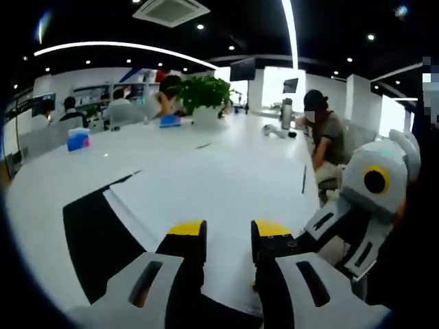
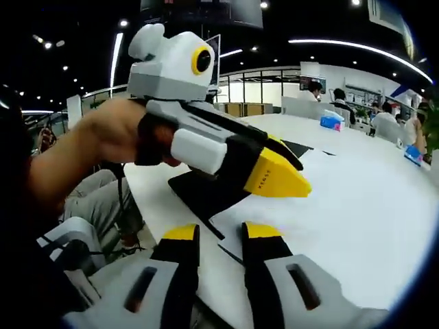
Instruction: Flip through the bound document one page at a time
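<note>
Room: open-plan office under ceiling lights; people sit at the far side of a long white table (image 1: 226,164), with a potted plant (image 1: 204,92), a blue tissue box (image 1: 77,139) and a metal flask (image 1: 286,113) on it.
Document: the bound document (image 1: 103,236) lies open on the near table edge, a black cover spread to one side and a white page beside it; in the right gripper view it sits under the other tool.
Left gripper: left gripper (image 1: 228,236) hovers low above the white page, jaws parted a little and empty, likely lined up to catch a page edge.
Right gripper: right gripper (image 2: 219,236) waits near the table edge, jaws slightly apart, gripping nothing, probably kept clear.
Hand: a bare hand (image 2: 120,133) holds the left tool pointed down at the document.
Stage: no page looks lifted yet.
</note>
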Demonstrator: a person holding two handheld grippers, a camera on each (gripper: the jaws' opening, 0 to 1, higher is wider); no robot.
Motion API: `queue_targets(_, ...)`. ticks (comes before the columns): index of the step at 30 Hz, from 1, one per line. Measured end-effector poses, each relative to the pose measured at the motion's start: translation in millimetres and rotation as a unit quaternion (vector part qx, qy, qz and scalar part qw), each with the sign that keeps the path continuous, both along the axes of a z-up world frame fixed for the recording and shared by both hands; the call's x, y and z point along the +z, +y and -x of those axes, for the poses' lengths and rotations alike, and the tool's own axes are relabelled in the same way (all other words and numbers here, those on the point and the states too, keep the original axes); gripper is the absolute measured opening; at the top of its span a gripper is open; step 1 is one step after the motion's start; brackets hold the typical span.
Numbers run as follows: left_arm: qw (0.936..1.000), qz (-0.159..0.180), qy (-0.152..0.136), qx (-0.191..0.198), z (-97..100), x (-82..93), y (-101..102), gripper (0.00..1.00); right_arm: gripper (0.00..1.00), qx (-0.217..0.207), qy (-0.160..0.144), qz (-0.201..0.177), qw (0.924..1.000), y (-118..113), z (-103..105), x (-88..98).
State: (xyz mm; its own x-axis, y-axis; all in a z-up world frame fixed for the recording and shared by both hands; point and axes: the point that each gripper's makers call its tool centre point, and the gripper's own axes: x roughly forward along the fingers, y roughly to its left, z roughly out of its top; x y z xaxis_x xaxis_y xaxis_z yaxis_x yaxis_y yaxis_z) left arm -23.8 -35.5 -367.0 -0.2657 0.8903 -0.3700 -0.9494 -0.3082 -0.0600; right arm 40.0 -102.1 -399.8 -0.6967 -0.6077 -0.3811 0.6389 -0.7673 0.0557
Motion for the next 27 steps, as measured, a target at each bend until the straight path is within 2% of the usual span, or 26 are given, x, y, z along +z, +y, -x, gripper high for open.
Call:
queue_targets(1,1.0,0.008,-0.001,-0.004,1.5,-4.2,2.0,0.29,0.28,0.004,-0.014,0.02,0.9997,-3.2,-2.3,1.0)
queue_targets(8,0.9994,0.025,-0.012,-0.02,15.1,-15.6,16.8,0.29,0.26,0.006,-0.01,-0.008,0.9999,-2.0,-0.2,-0.3)
queue_targets(17,0.999,0.029,-0.007,-0.034,19.7,-6.4,29.7,0.29,0.29,0.014,-0.023,0.012,0.9996,-6.8,-0.8,1.1)
queue_targets(20,0.9985,0.037,-0.02,-0.036,21.4,-13.9,31.4,0.29,0.3,0.02,-0.021,0.01,0.9995,-9.1,-1.9,1.1)
queue_targets(22,0.9971,0.063,-0.031,-0.031,22.9,-27.0,27.7,0.29,0.3,0.022,-0.026,0.02,0.9992,-11.9,-2.8,1.7)
queue_targets(23,0.9951,0.092,-0.021,-0.03,24.8,-37.7,23.4,0.29,0.3,0.02,-0.028,0.024,0.9991,-11.9,-2.7,1.9)
queue_targets(24,0.9971,0.063,0.013,-0.041,26.9,-29.0,30.7,0.28,0.3,0.019,-0.027,0.025,0.9991,-11.8,-2.8,2.0)
queue_targets(25,0.9965,0.073,-0.003,-0.039,24.8,-32.9,27.3,0.28,0.31,0.019,-0.026,0.027,0.9991,-12.0,-3.4,2.1)
queue_targets(27,0.9968,0.07,-0.002,-0.04,19.9,-31.1,26.1,0.28,0.37,0.029,-0.032,0.046,0.998,-15.2,-7.0,4.0)
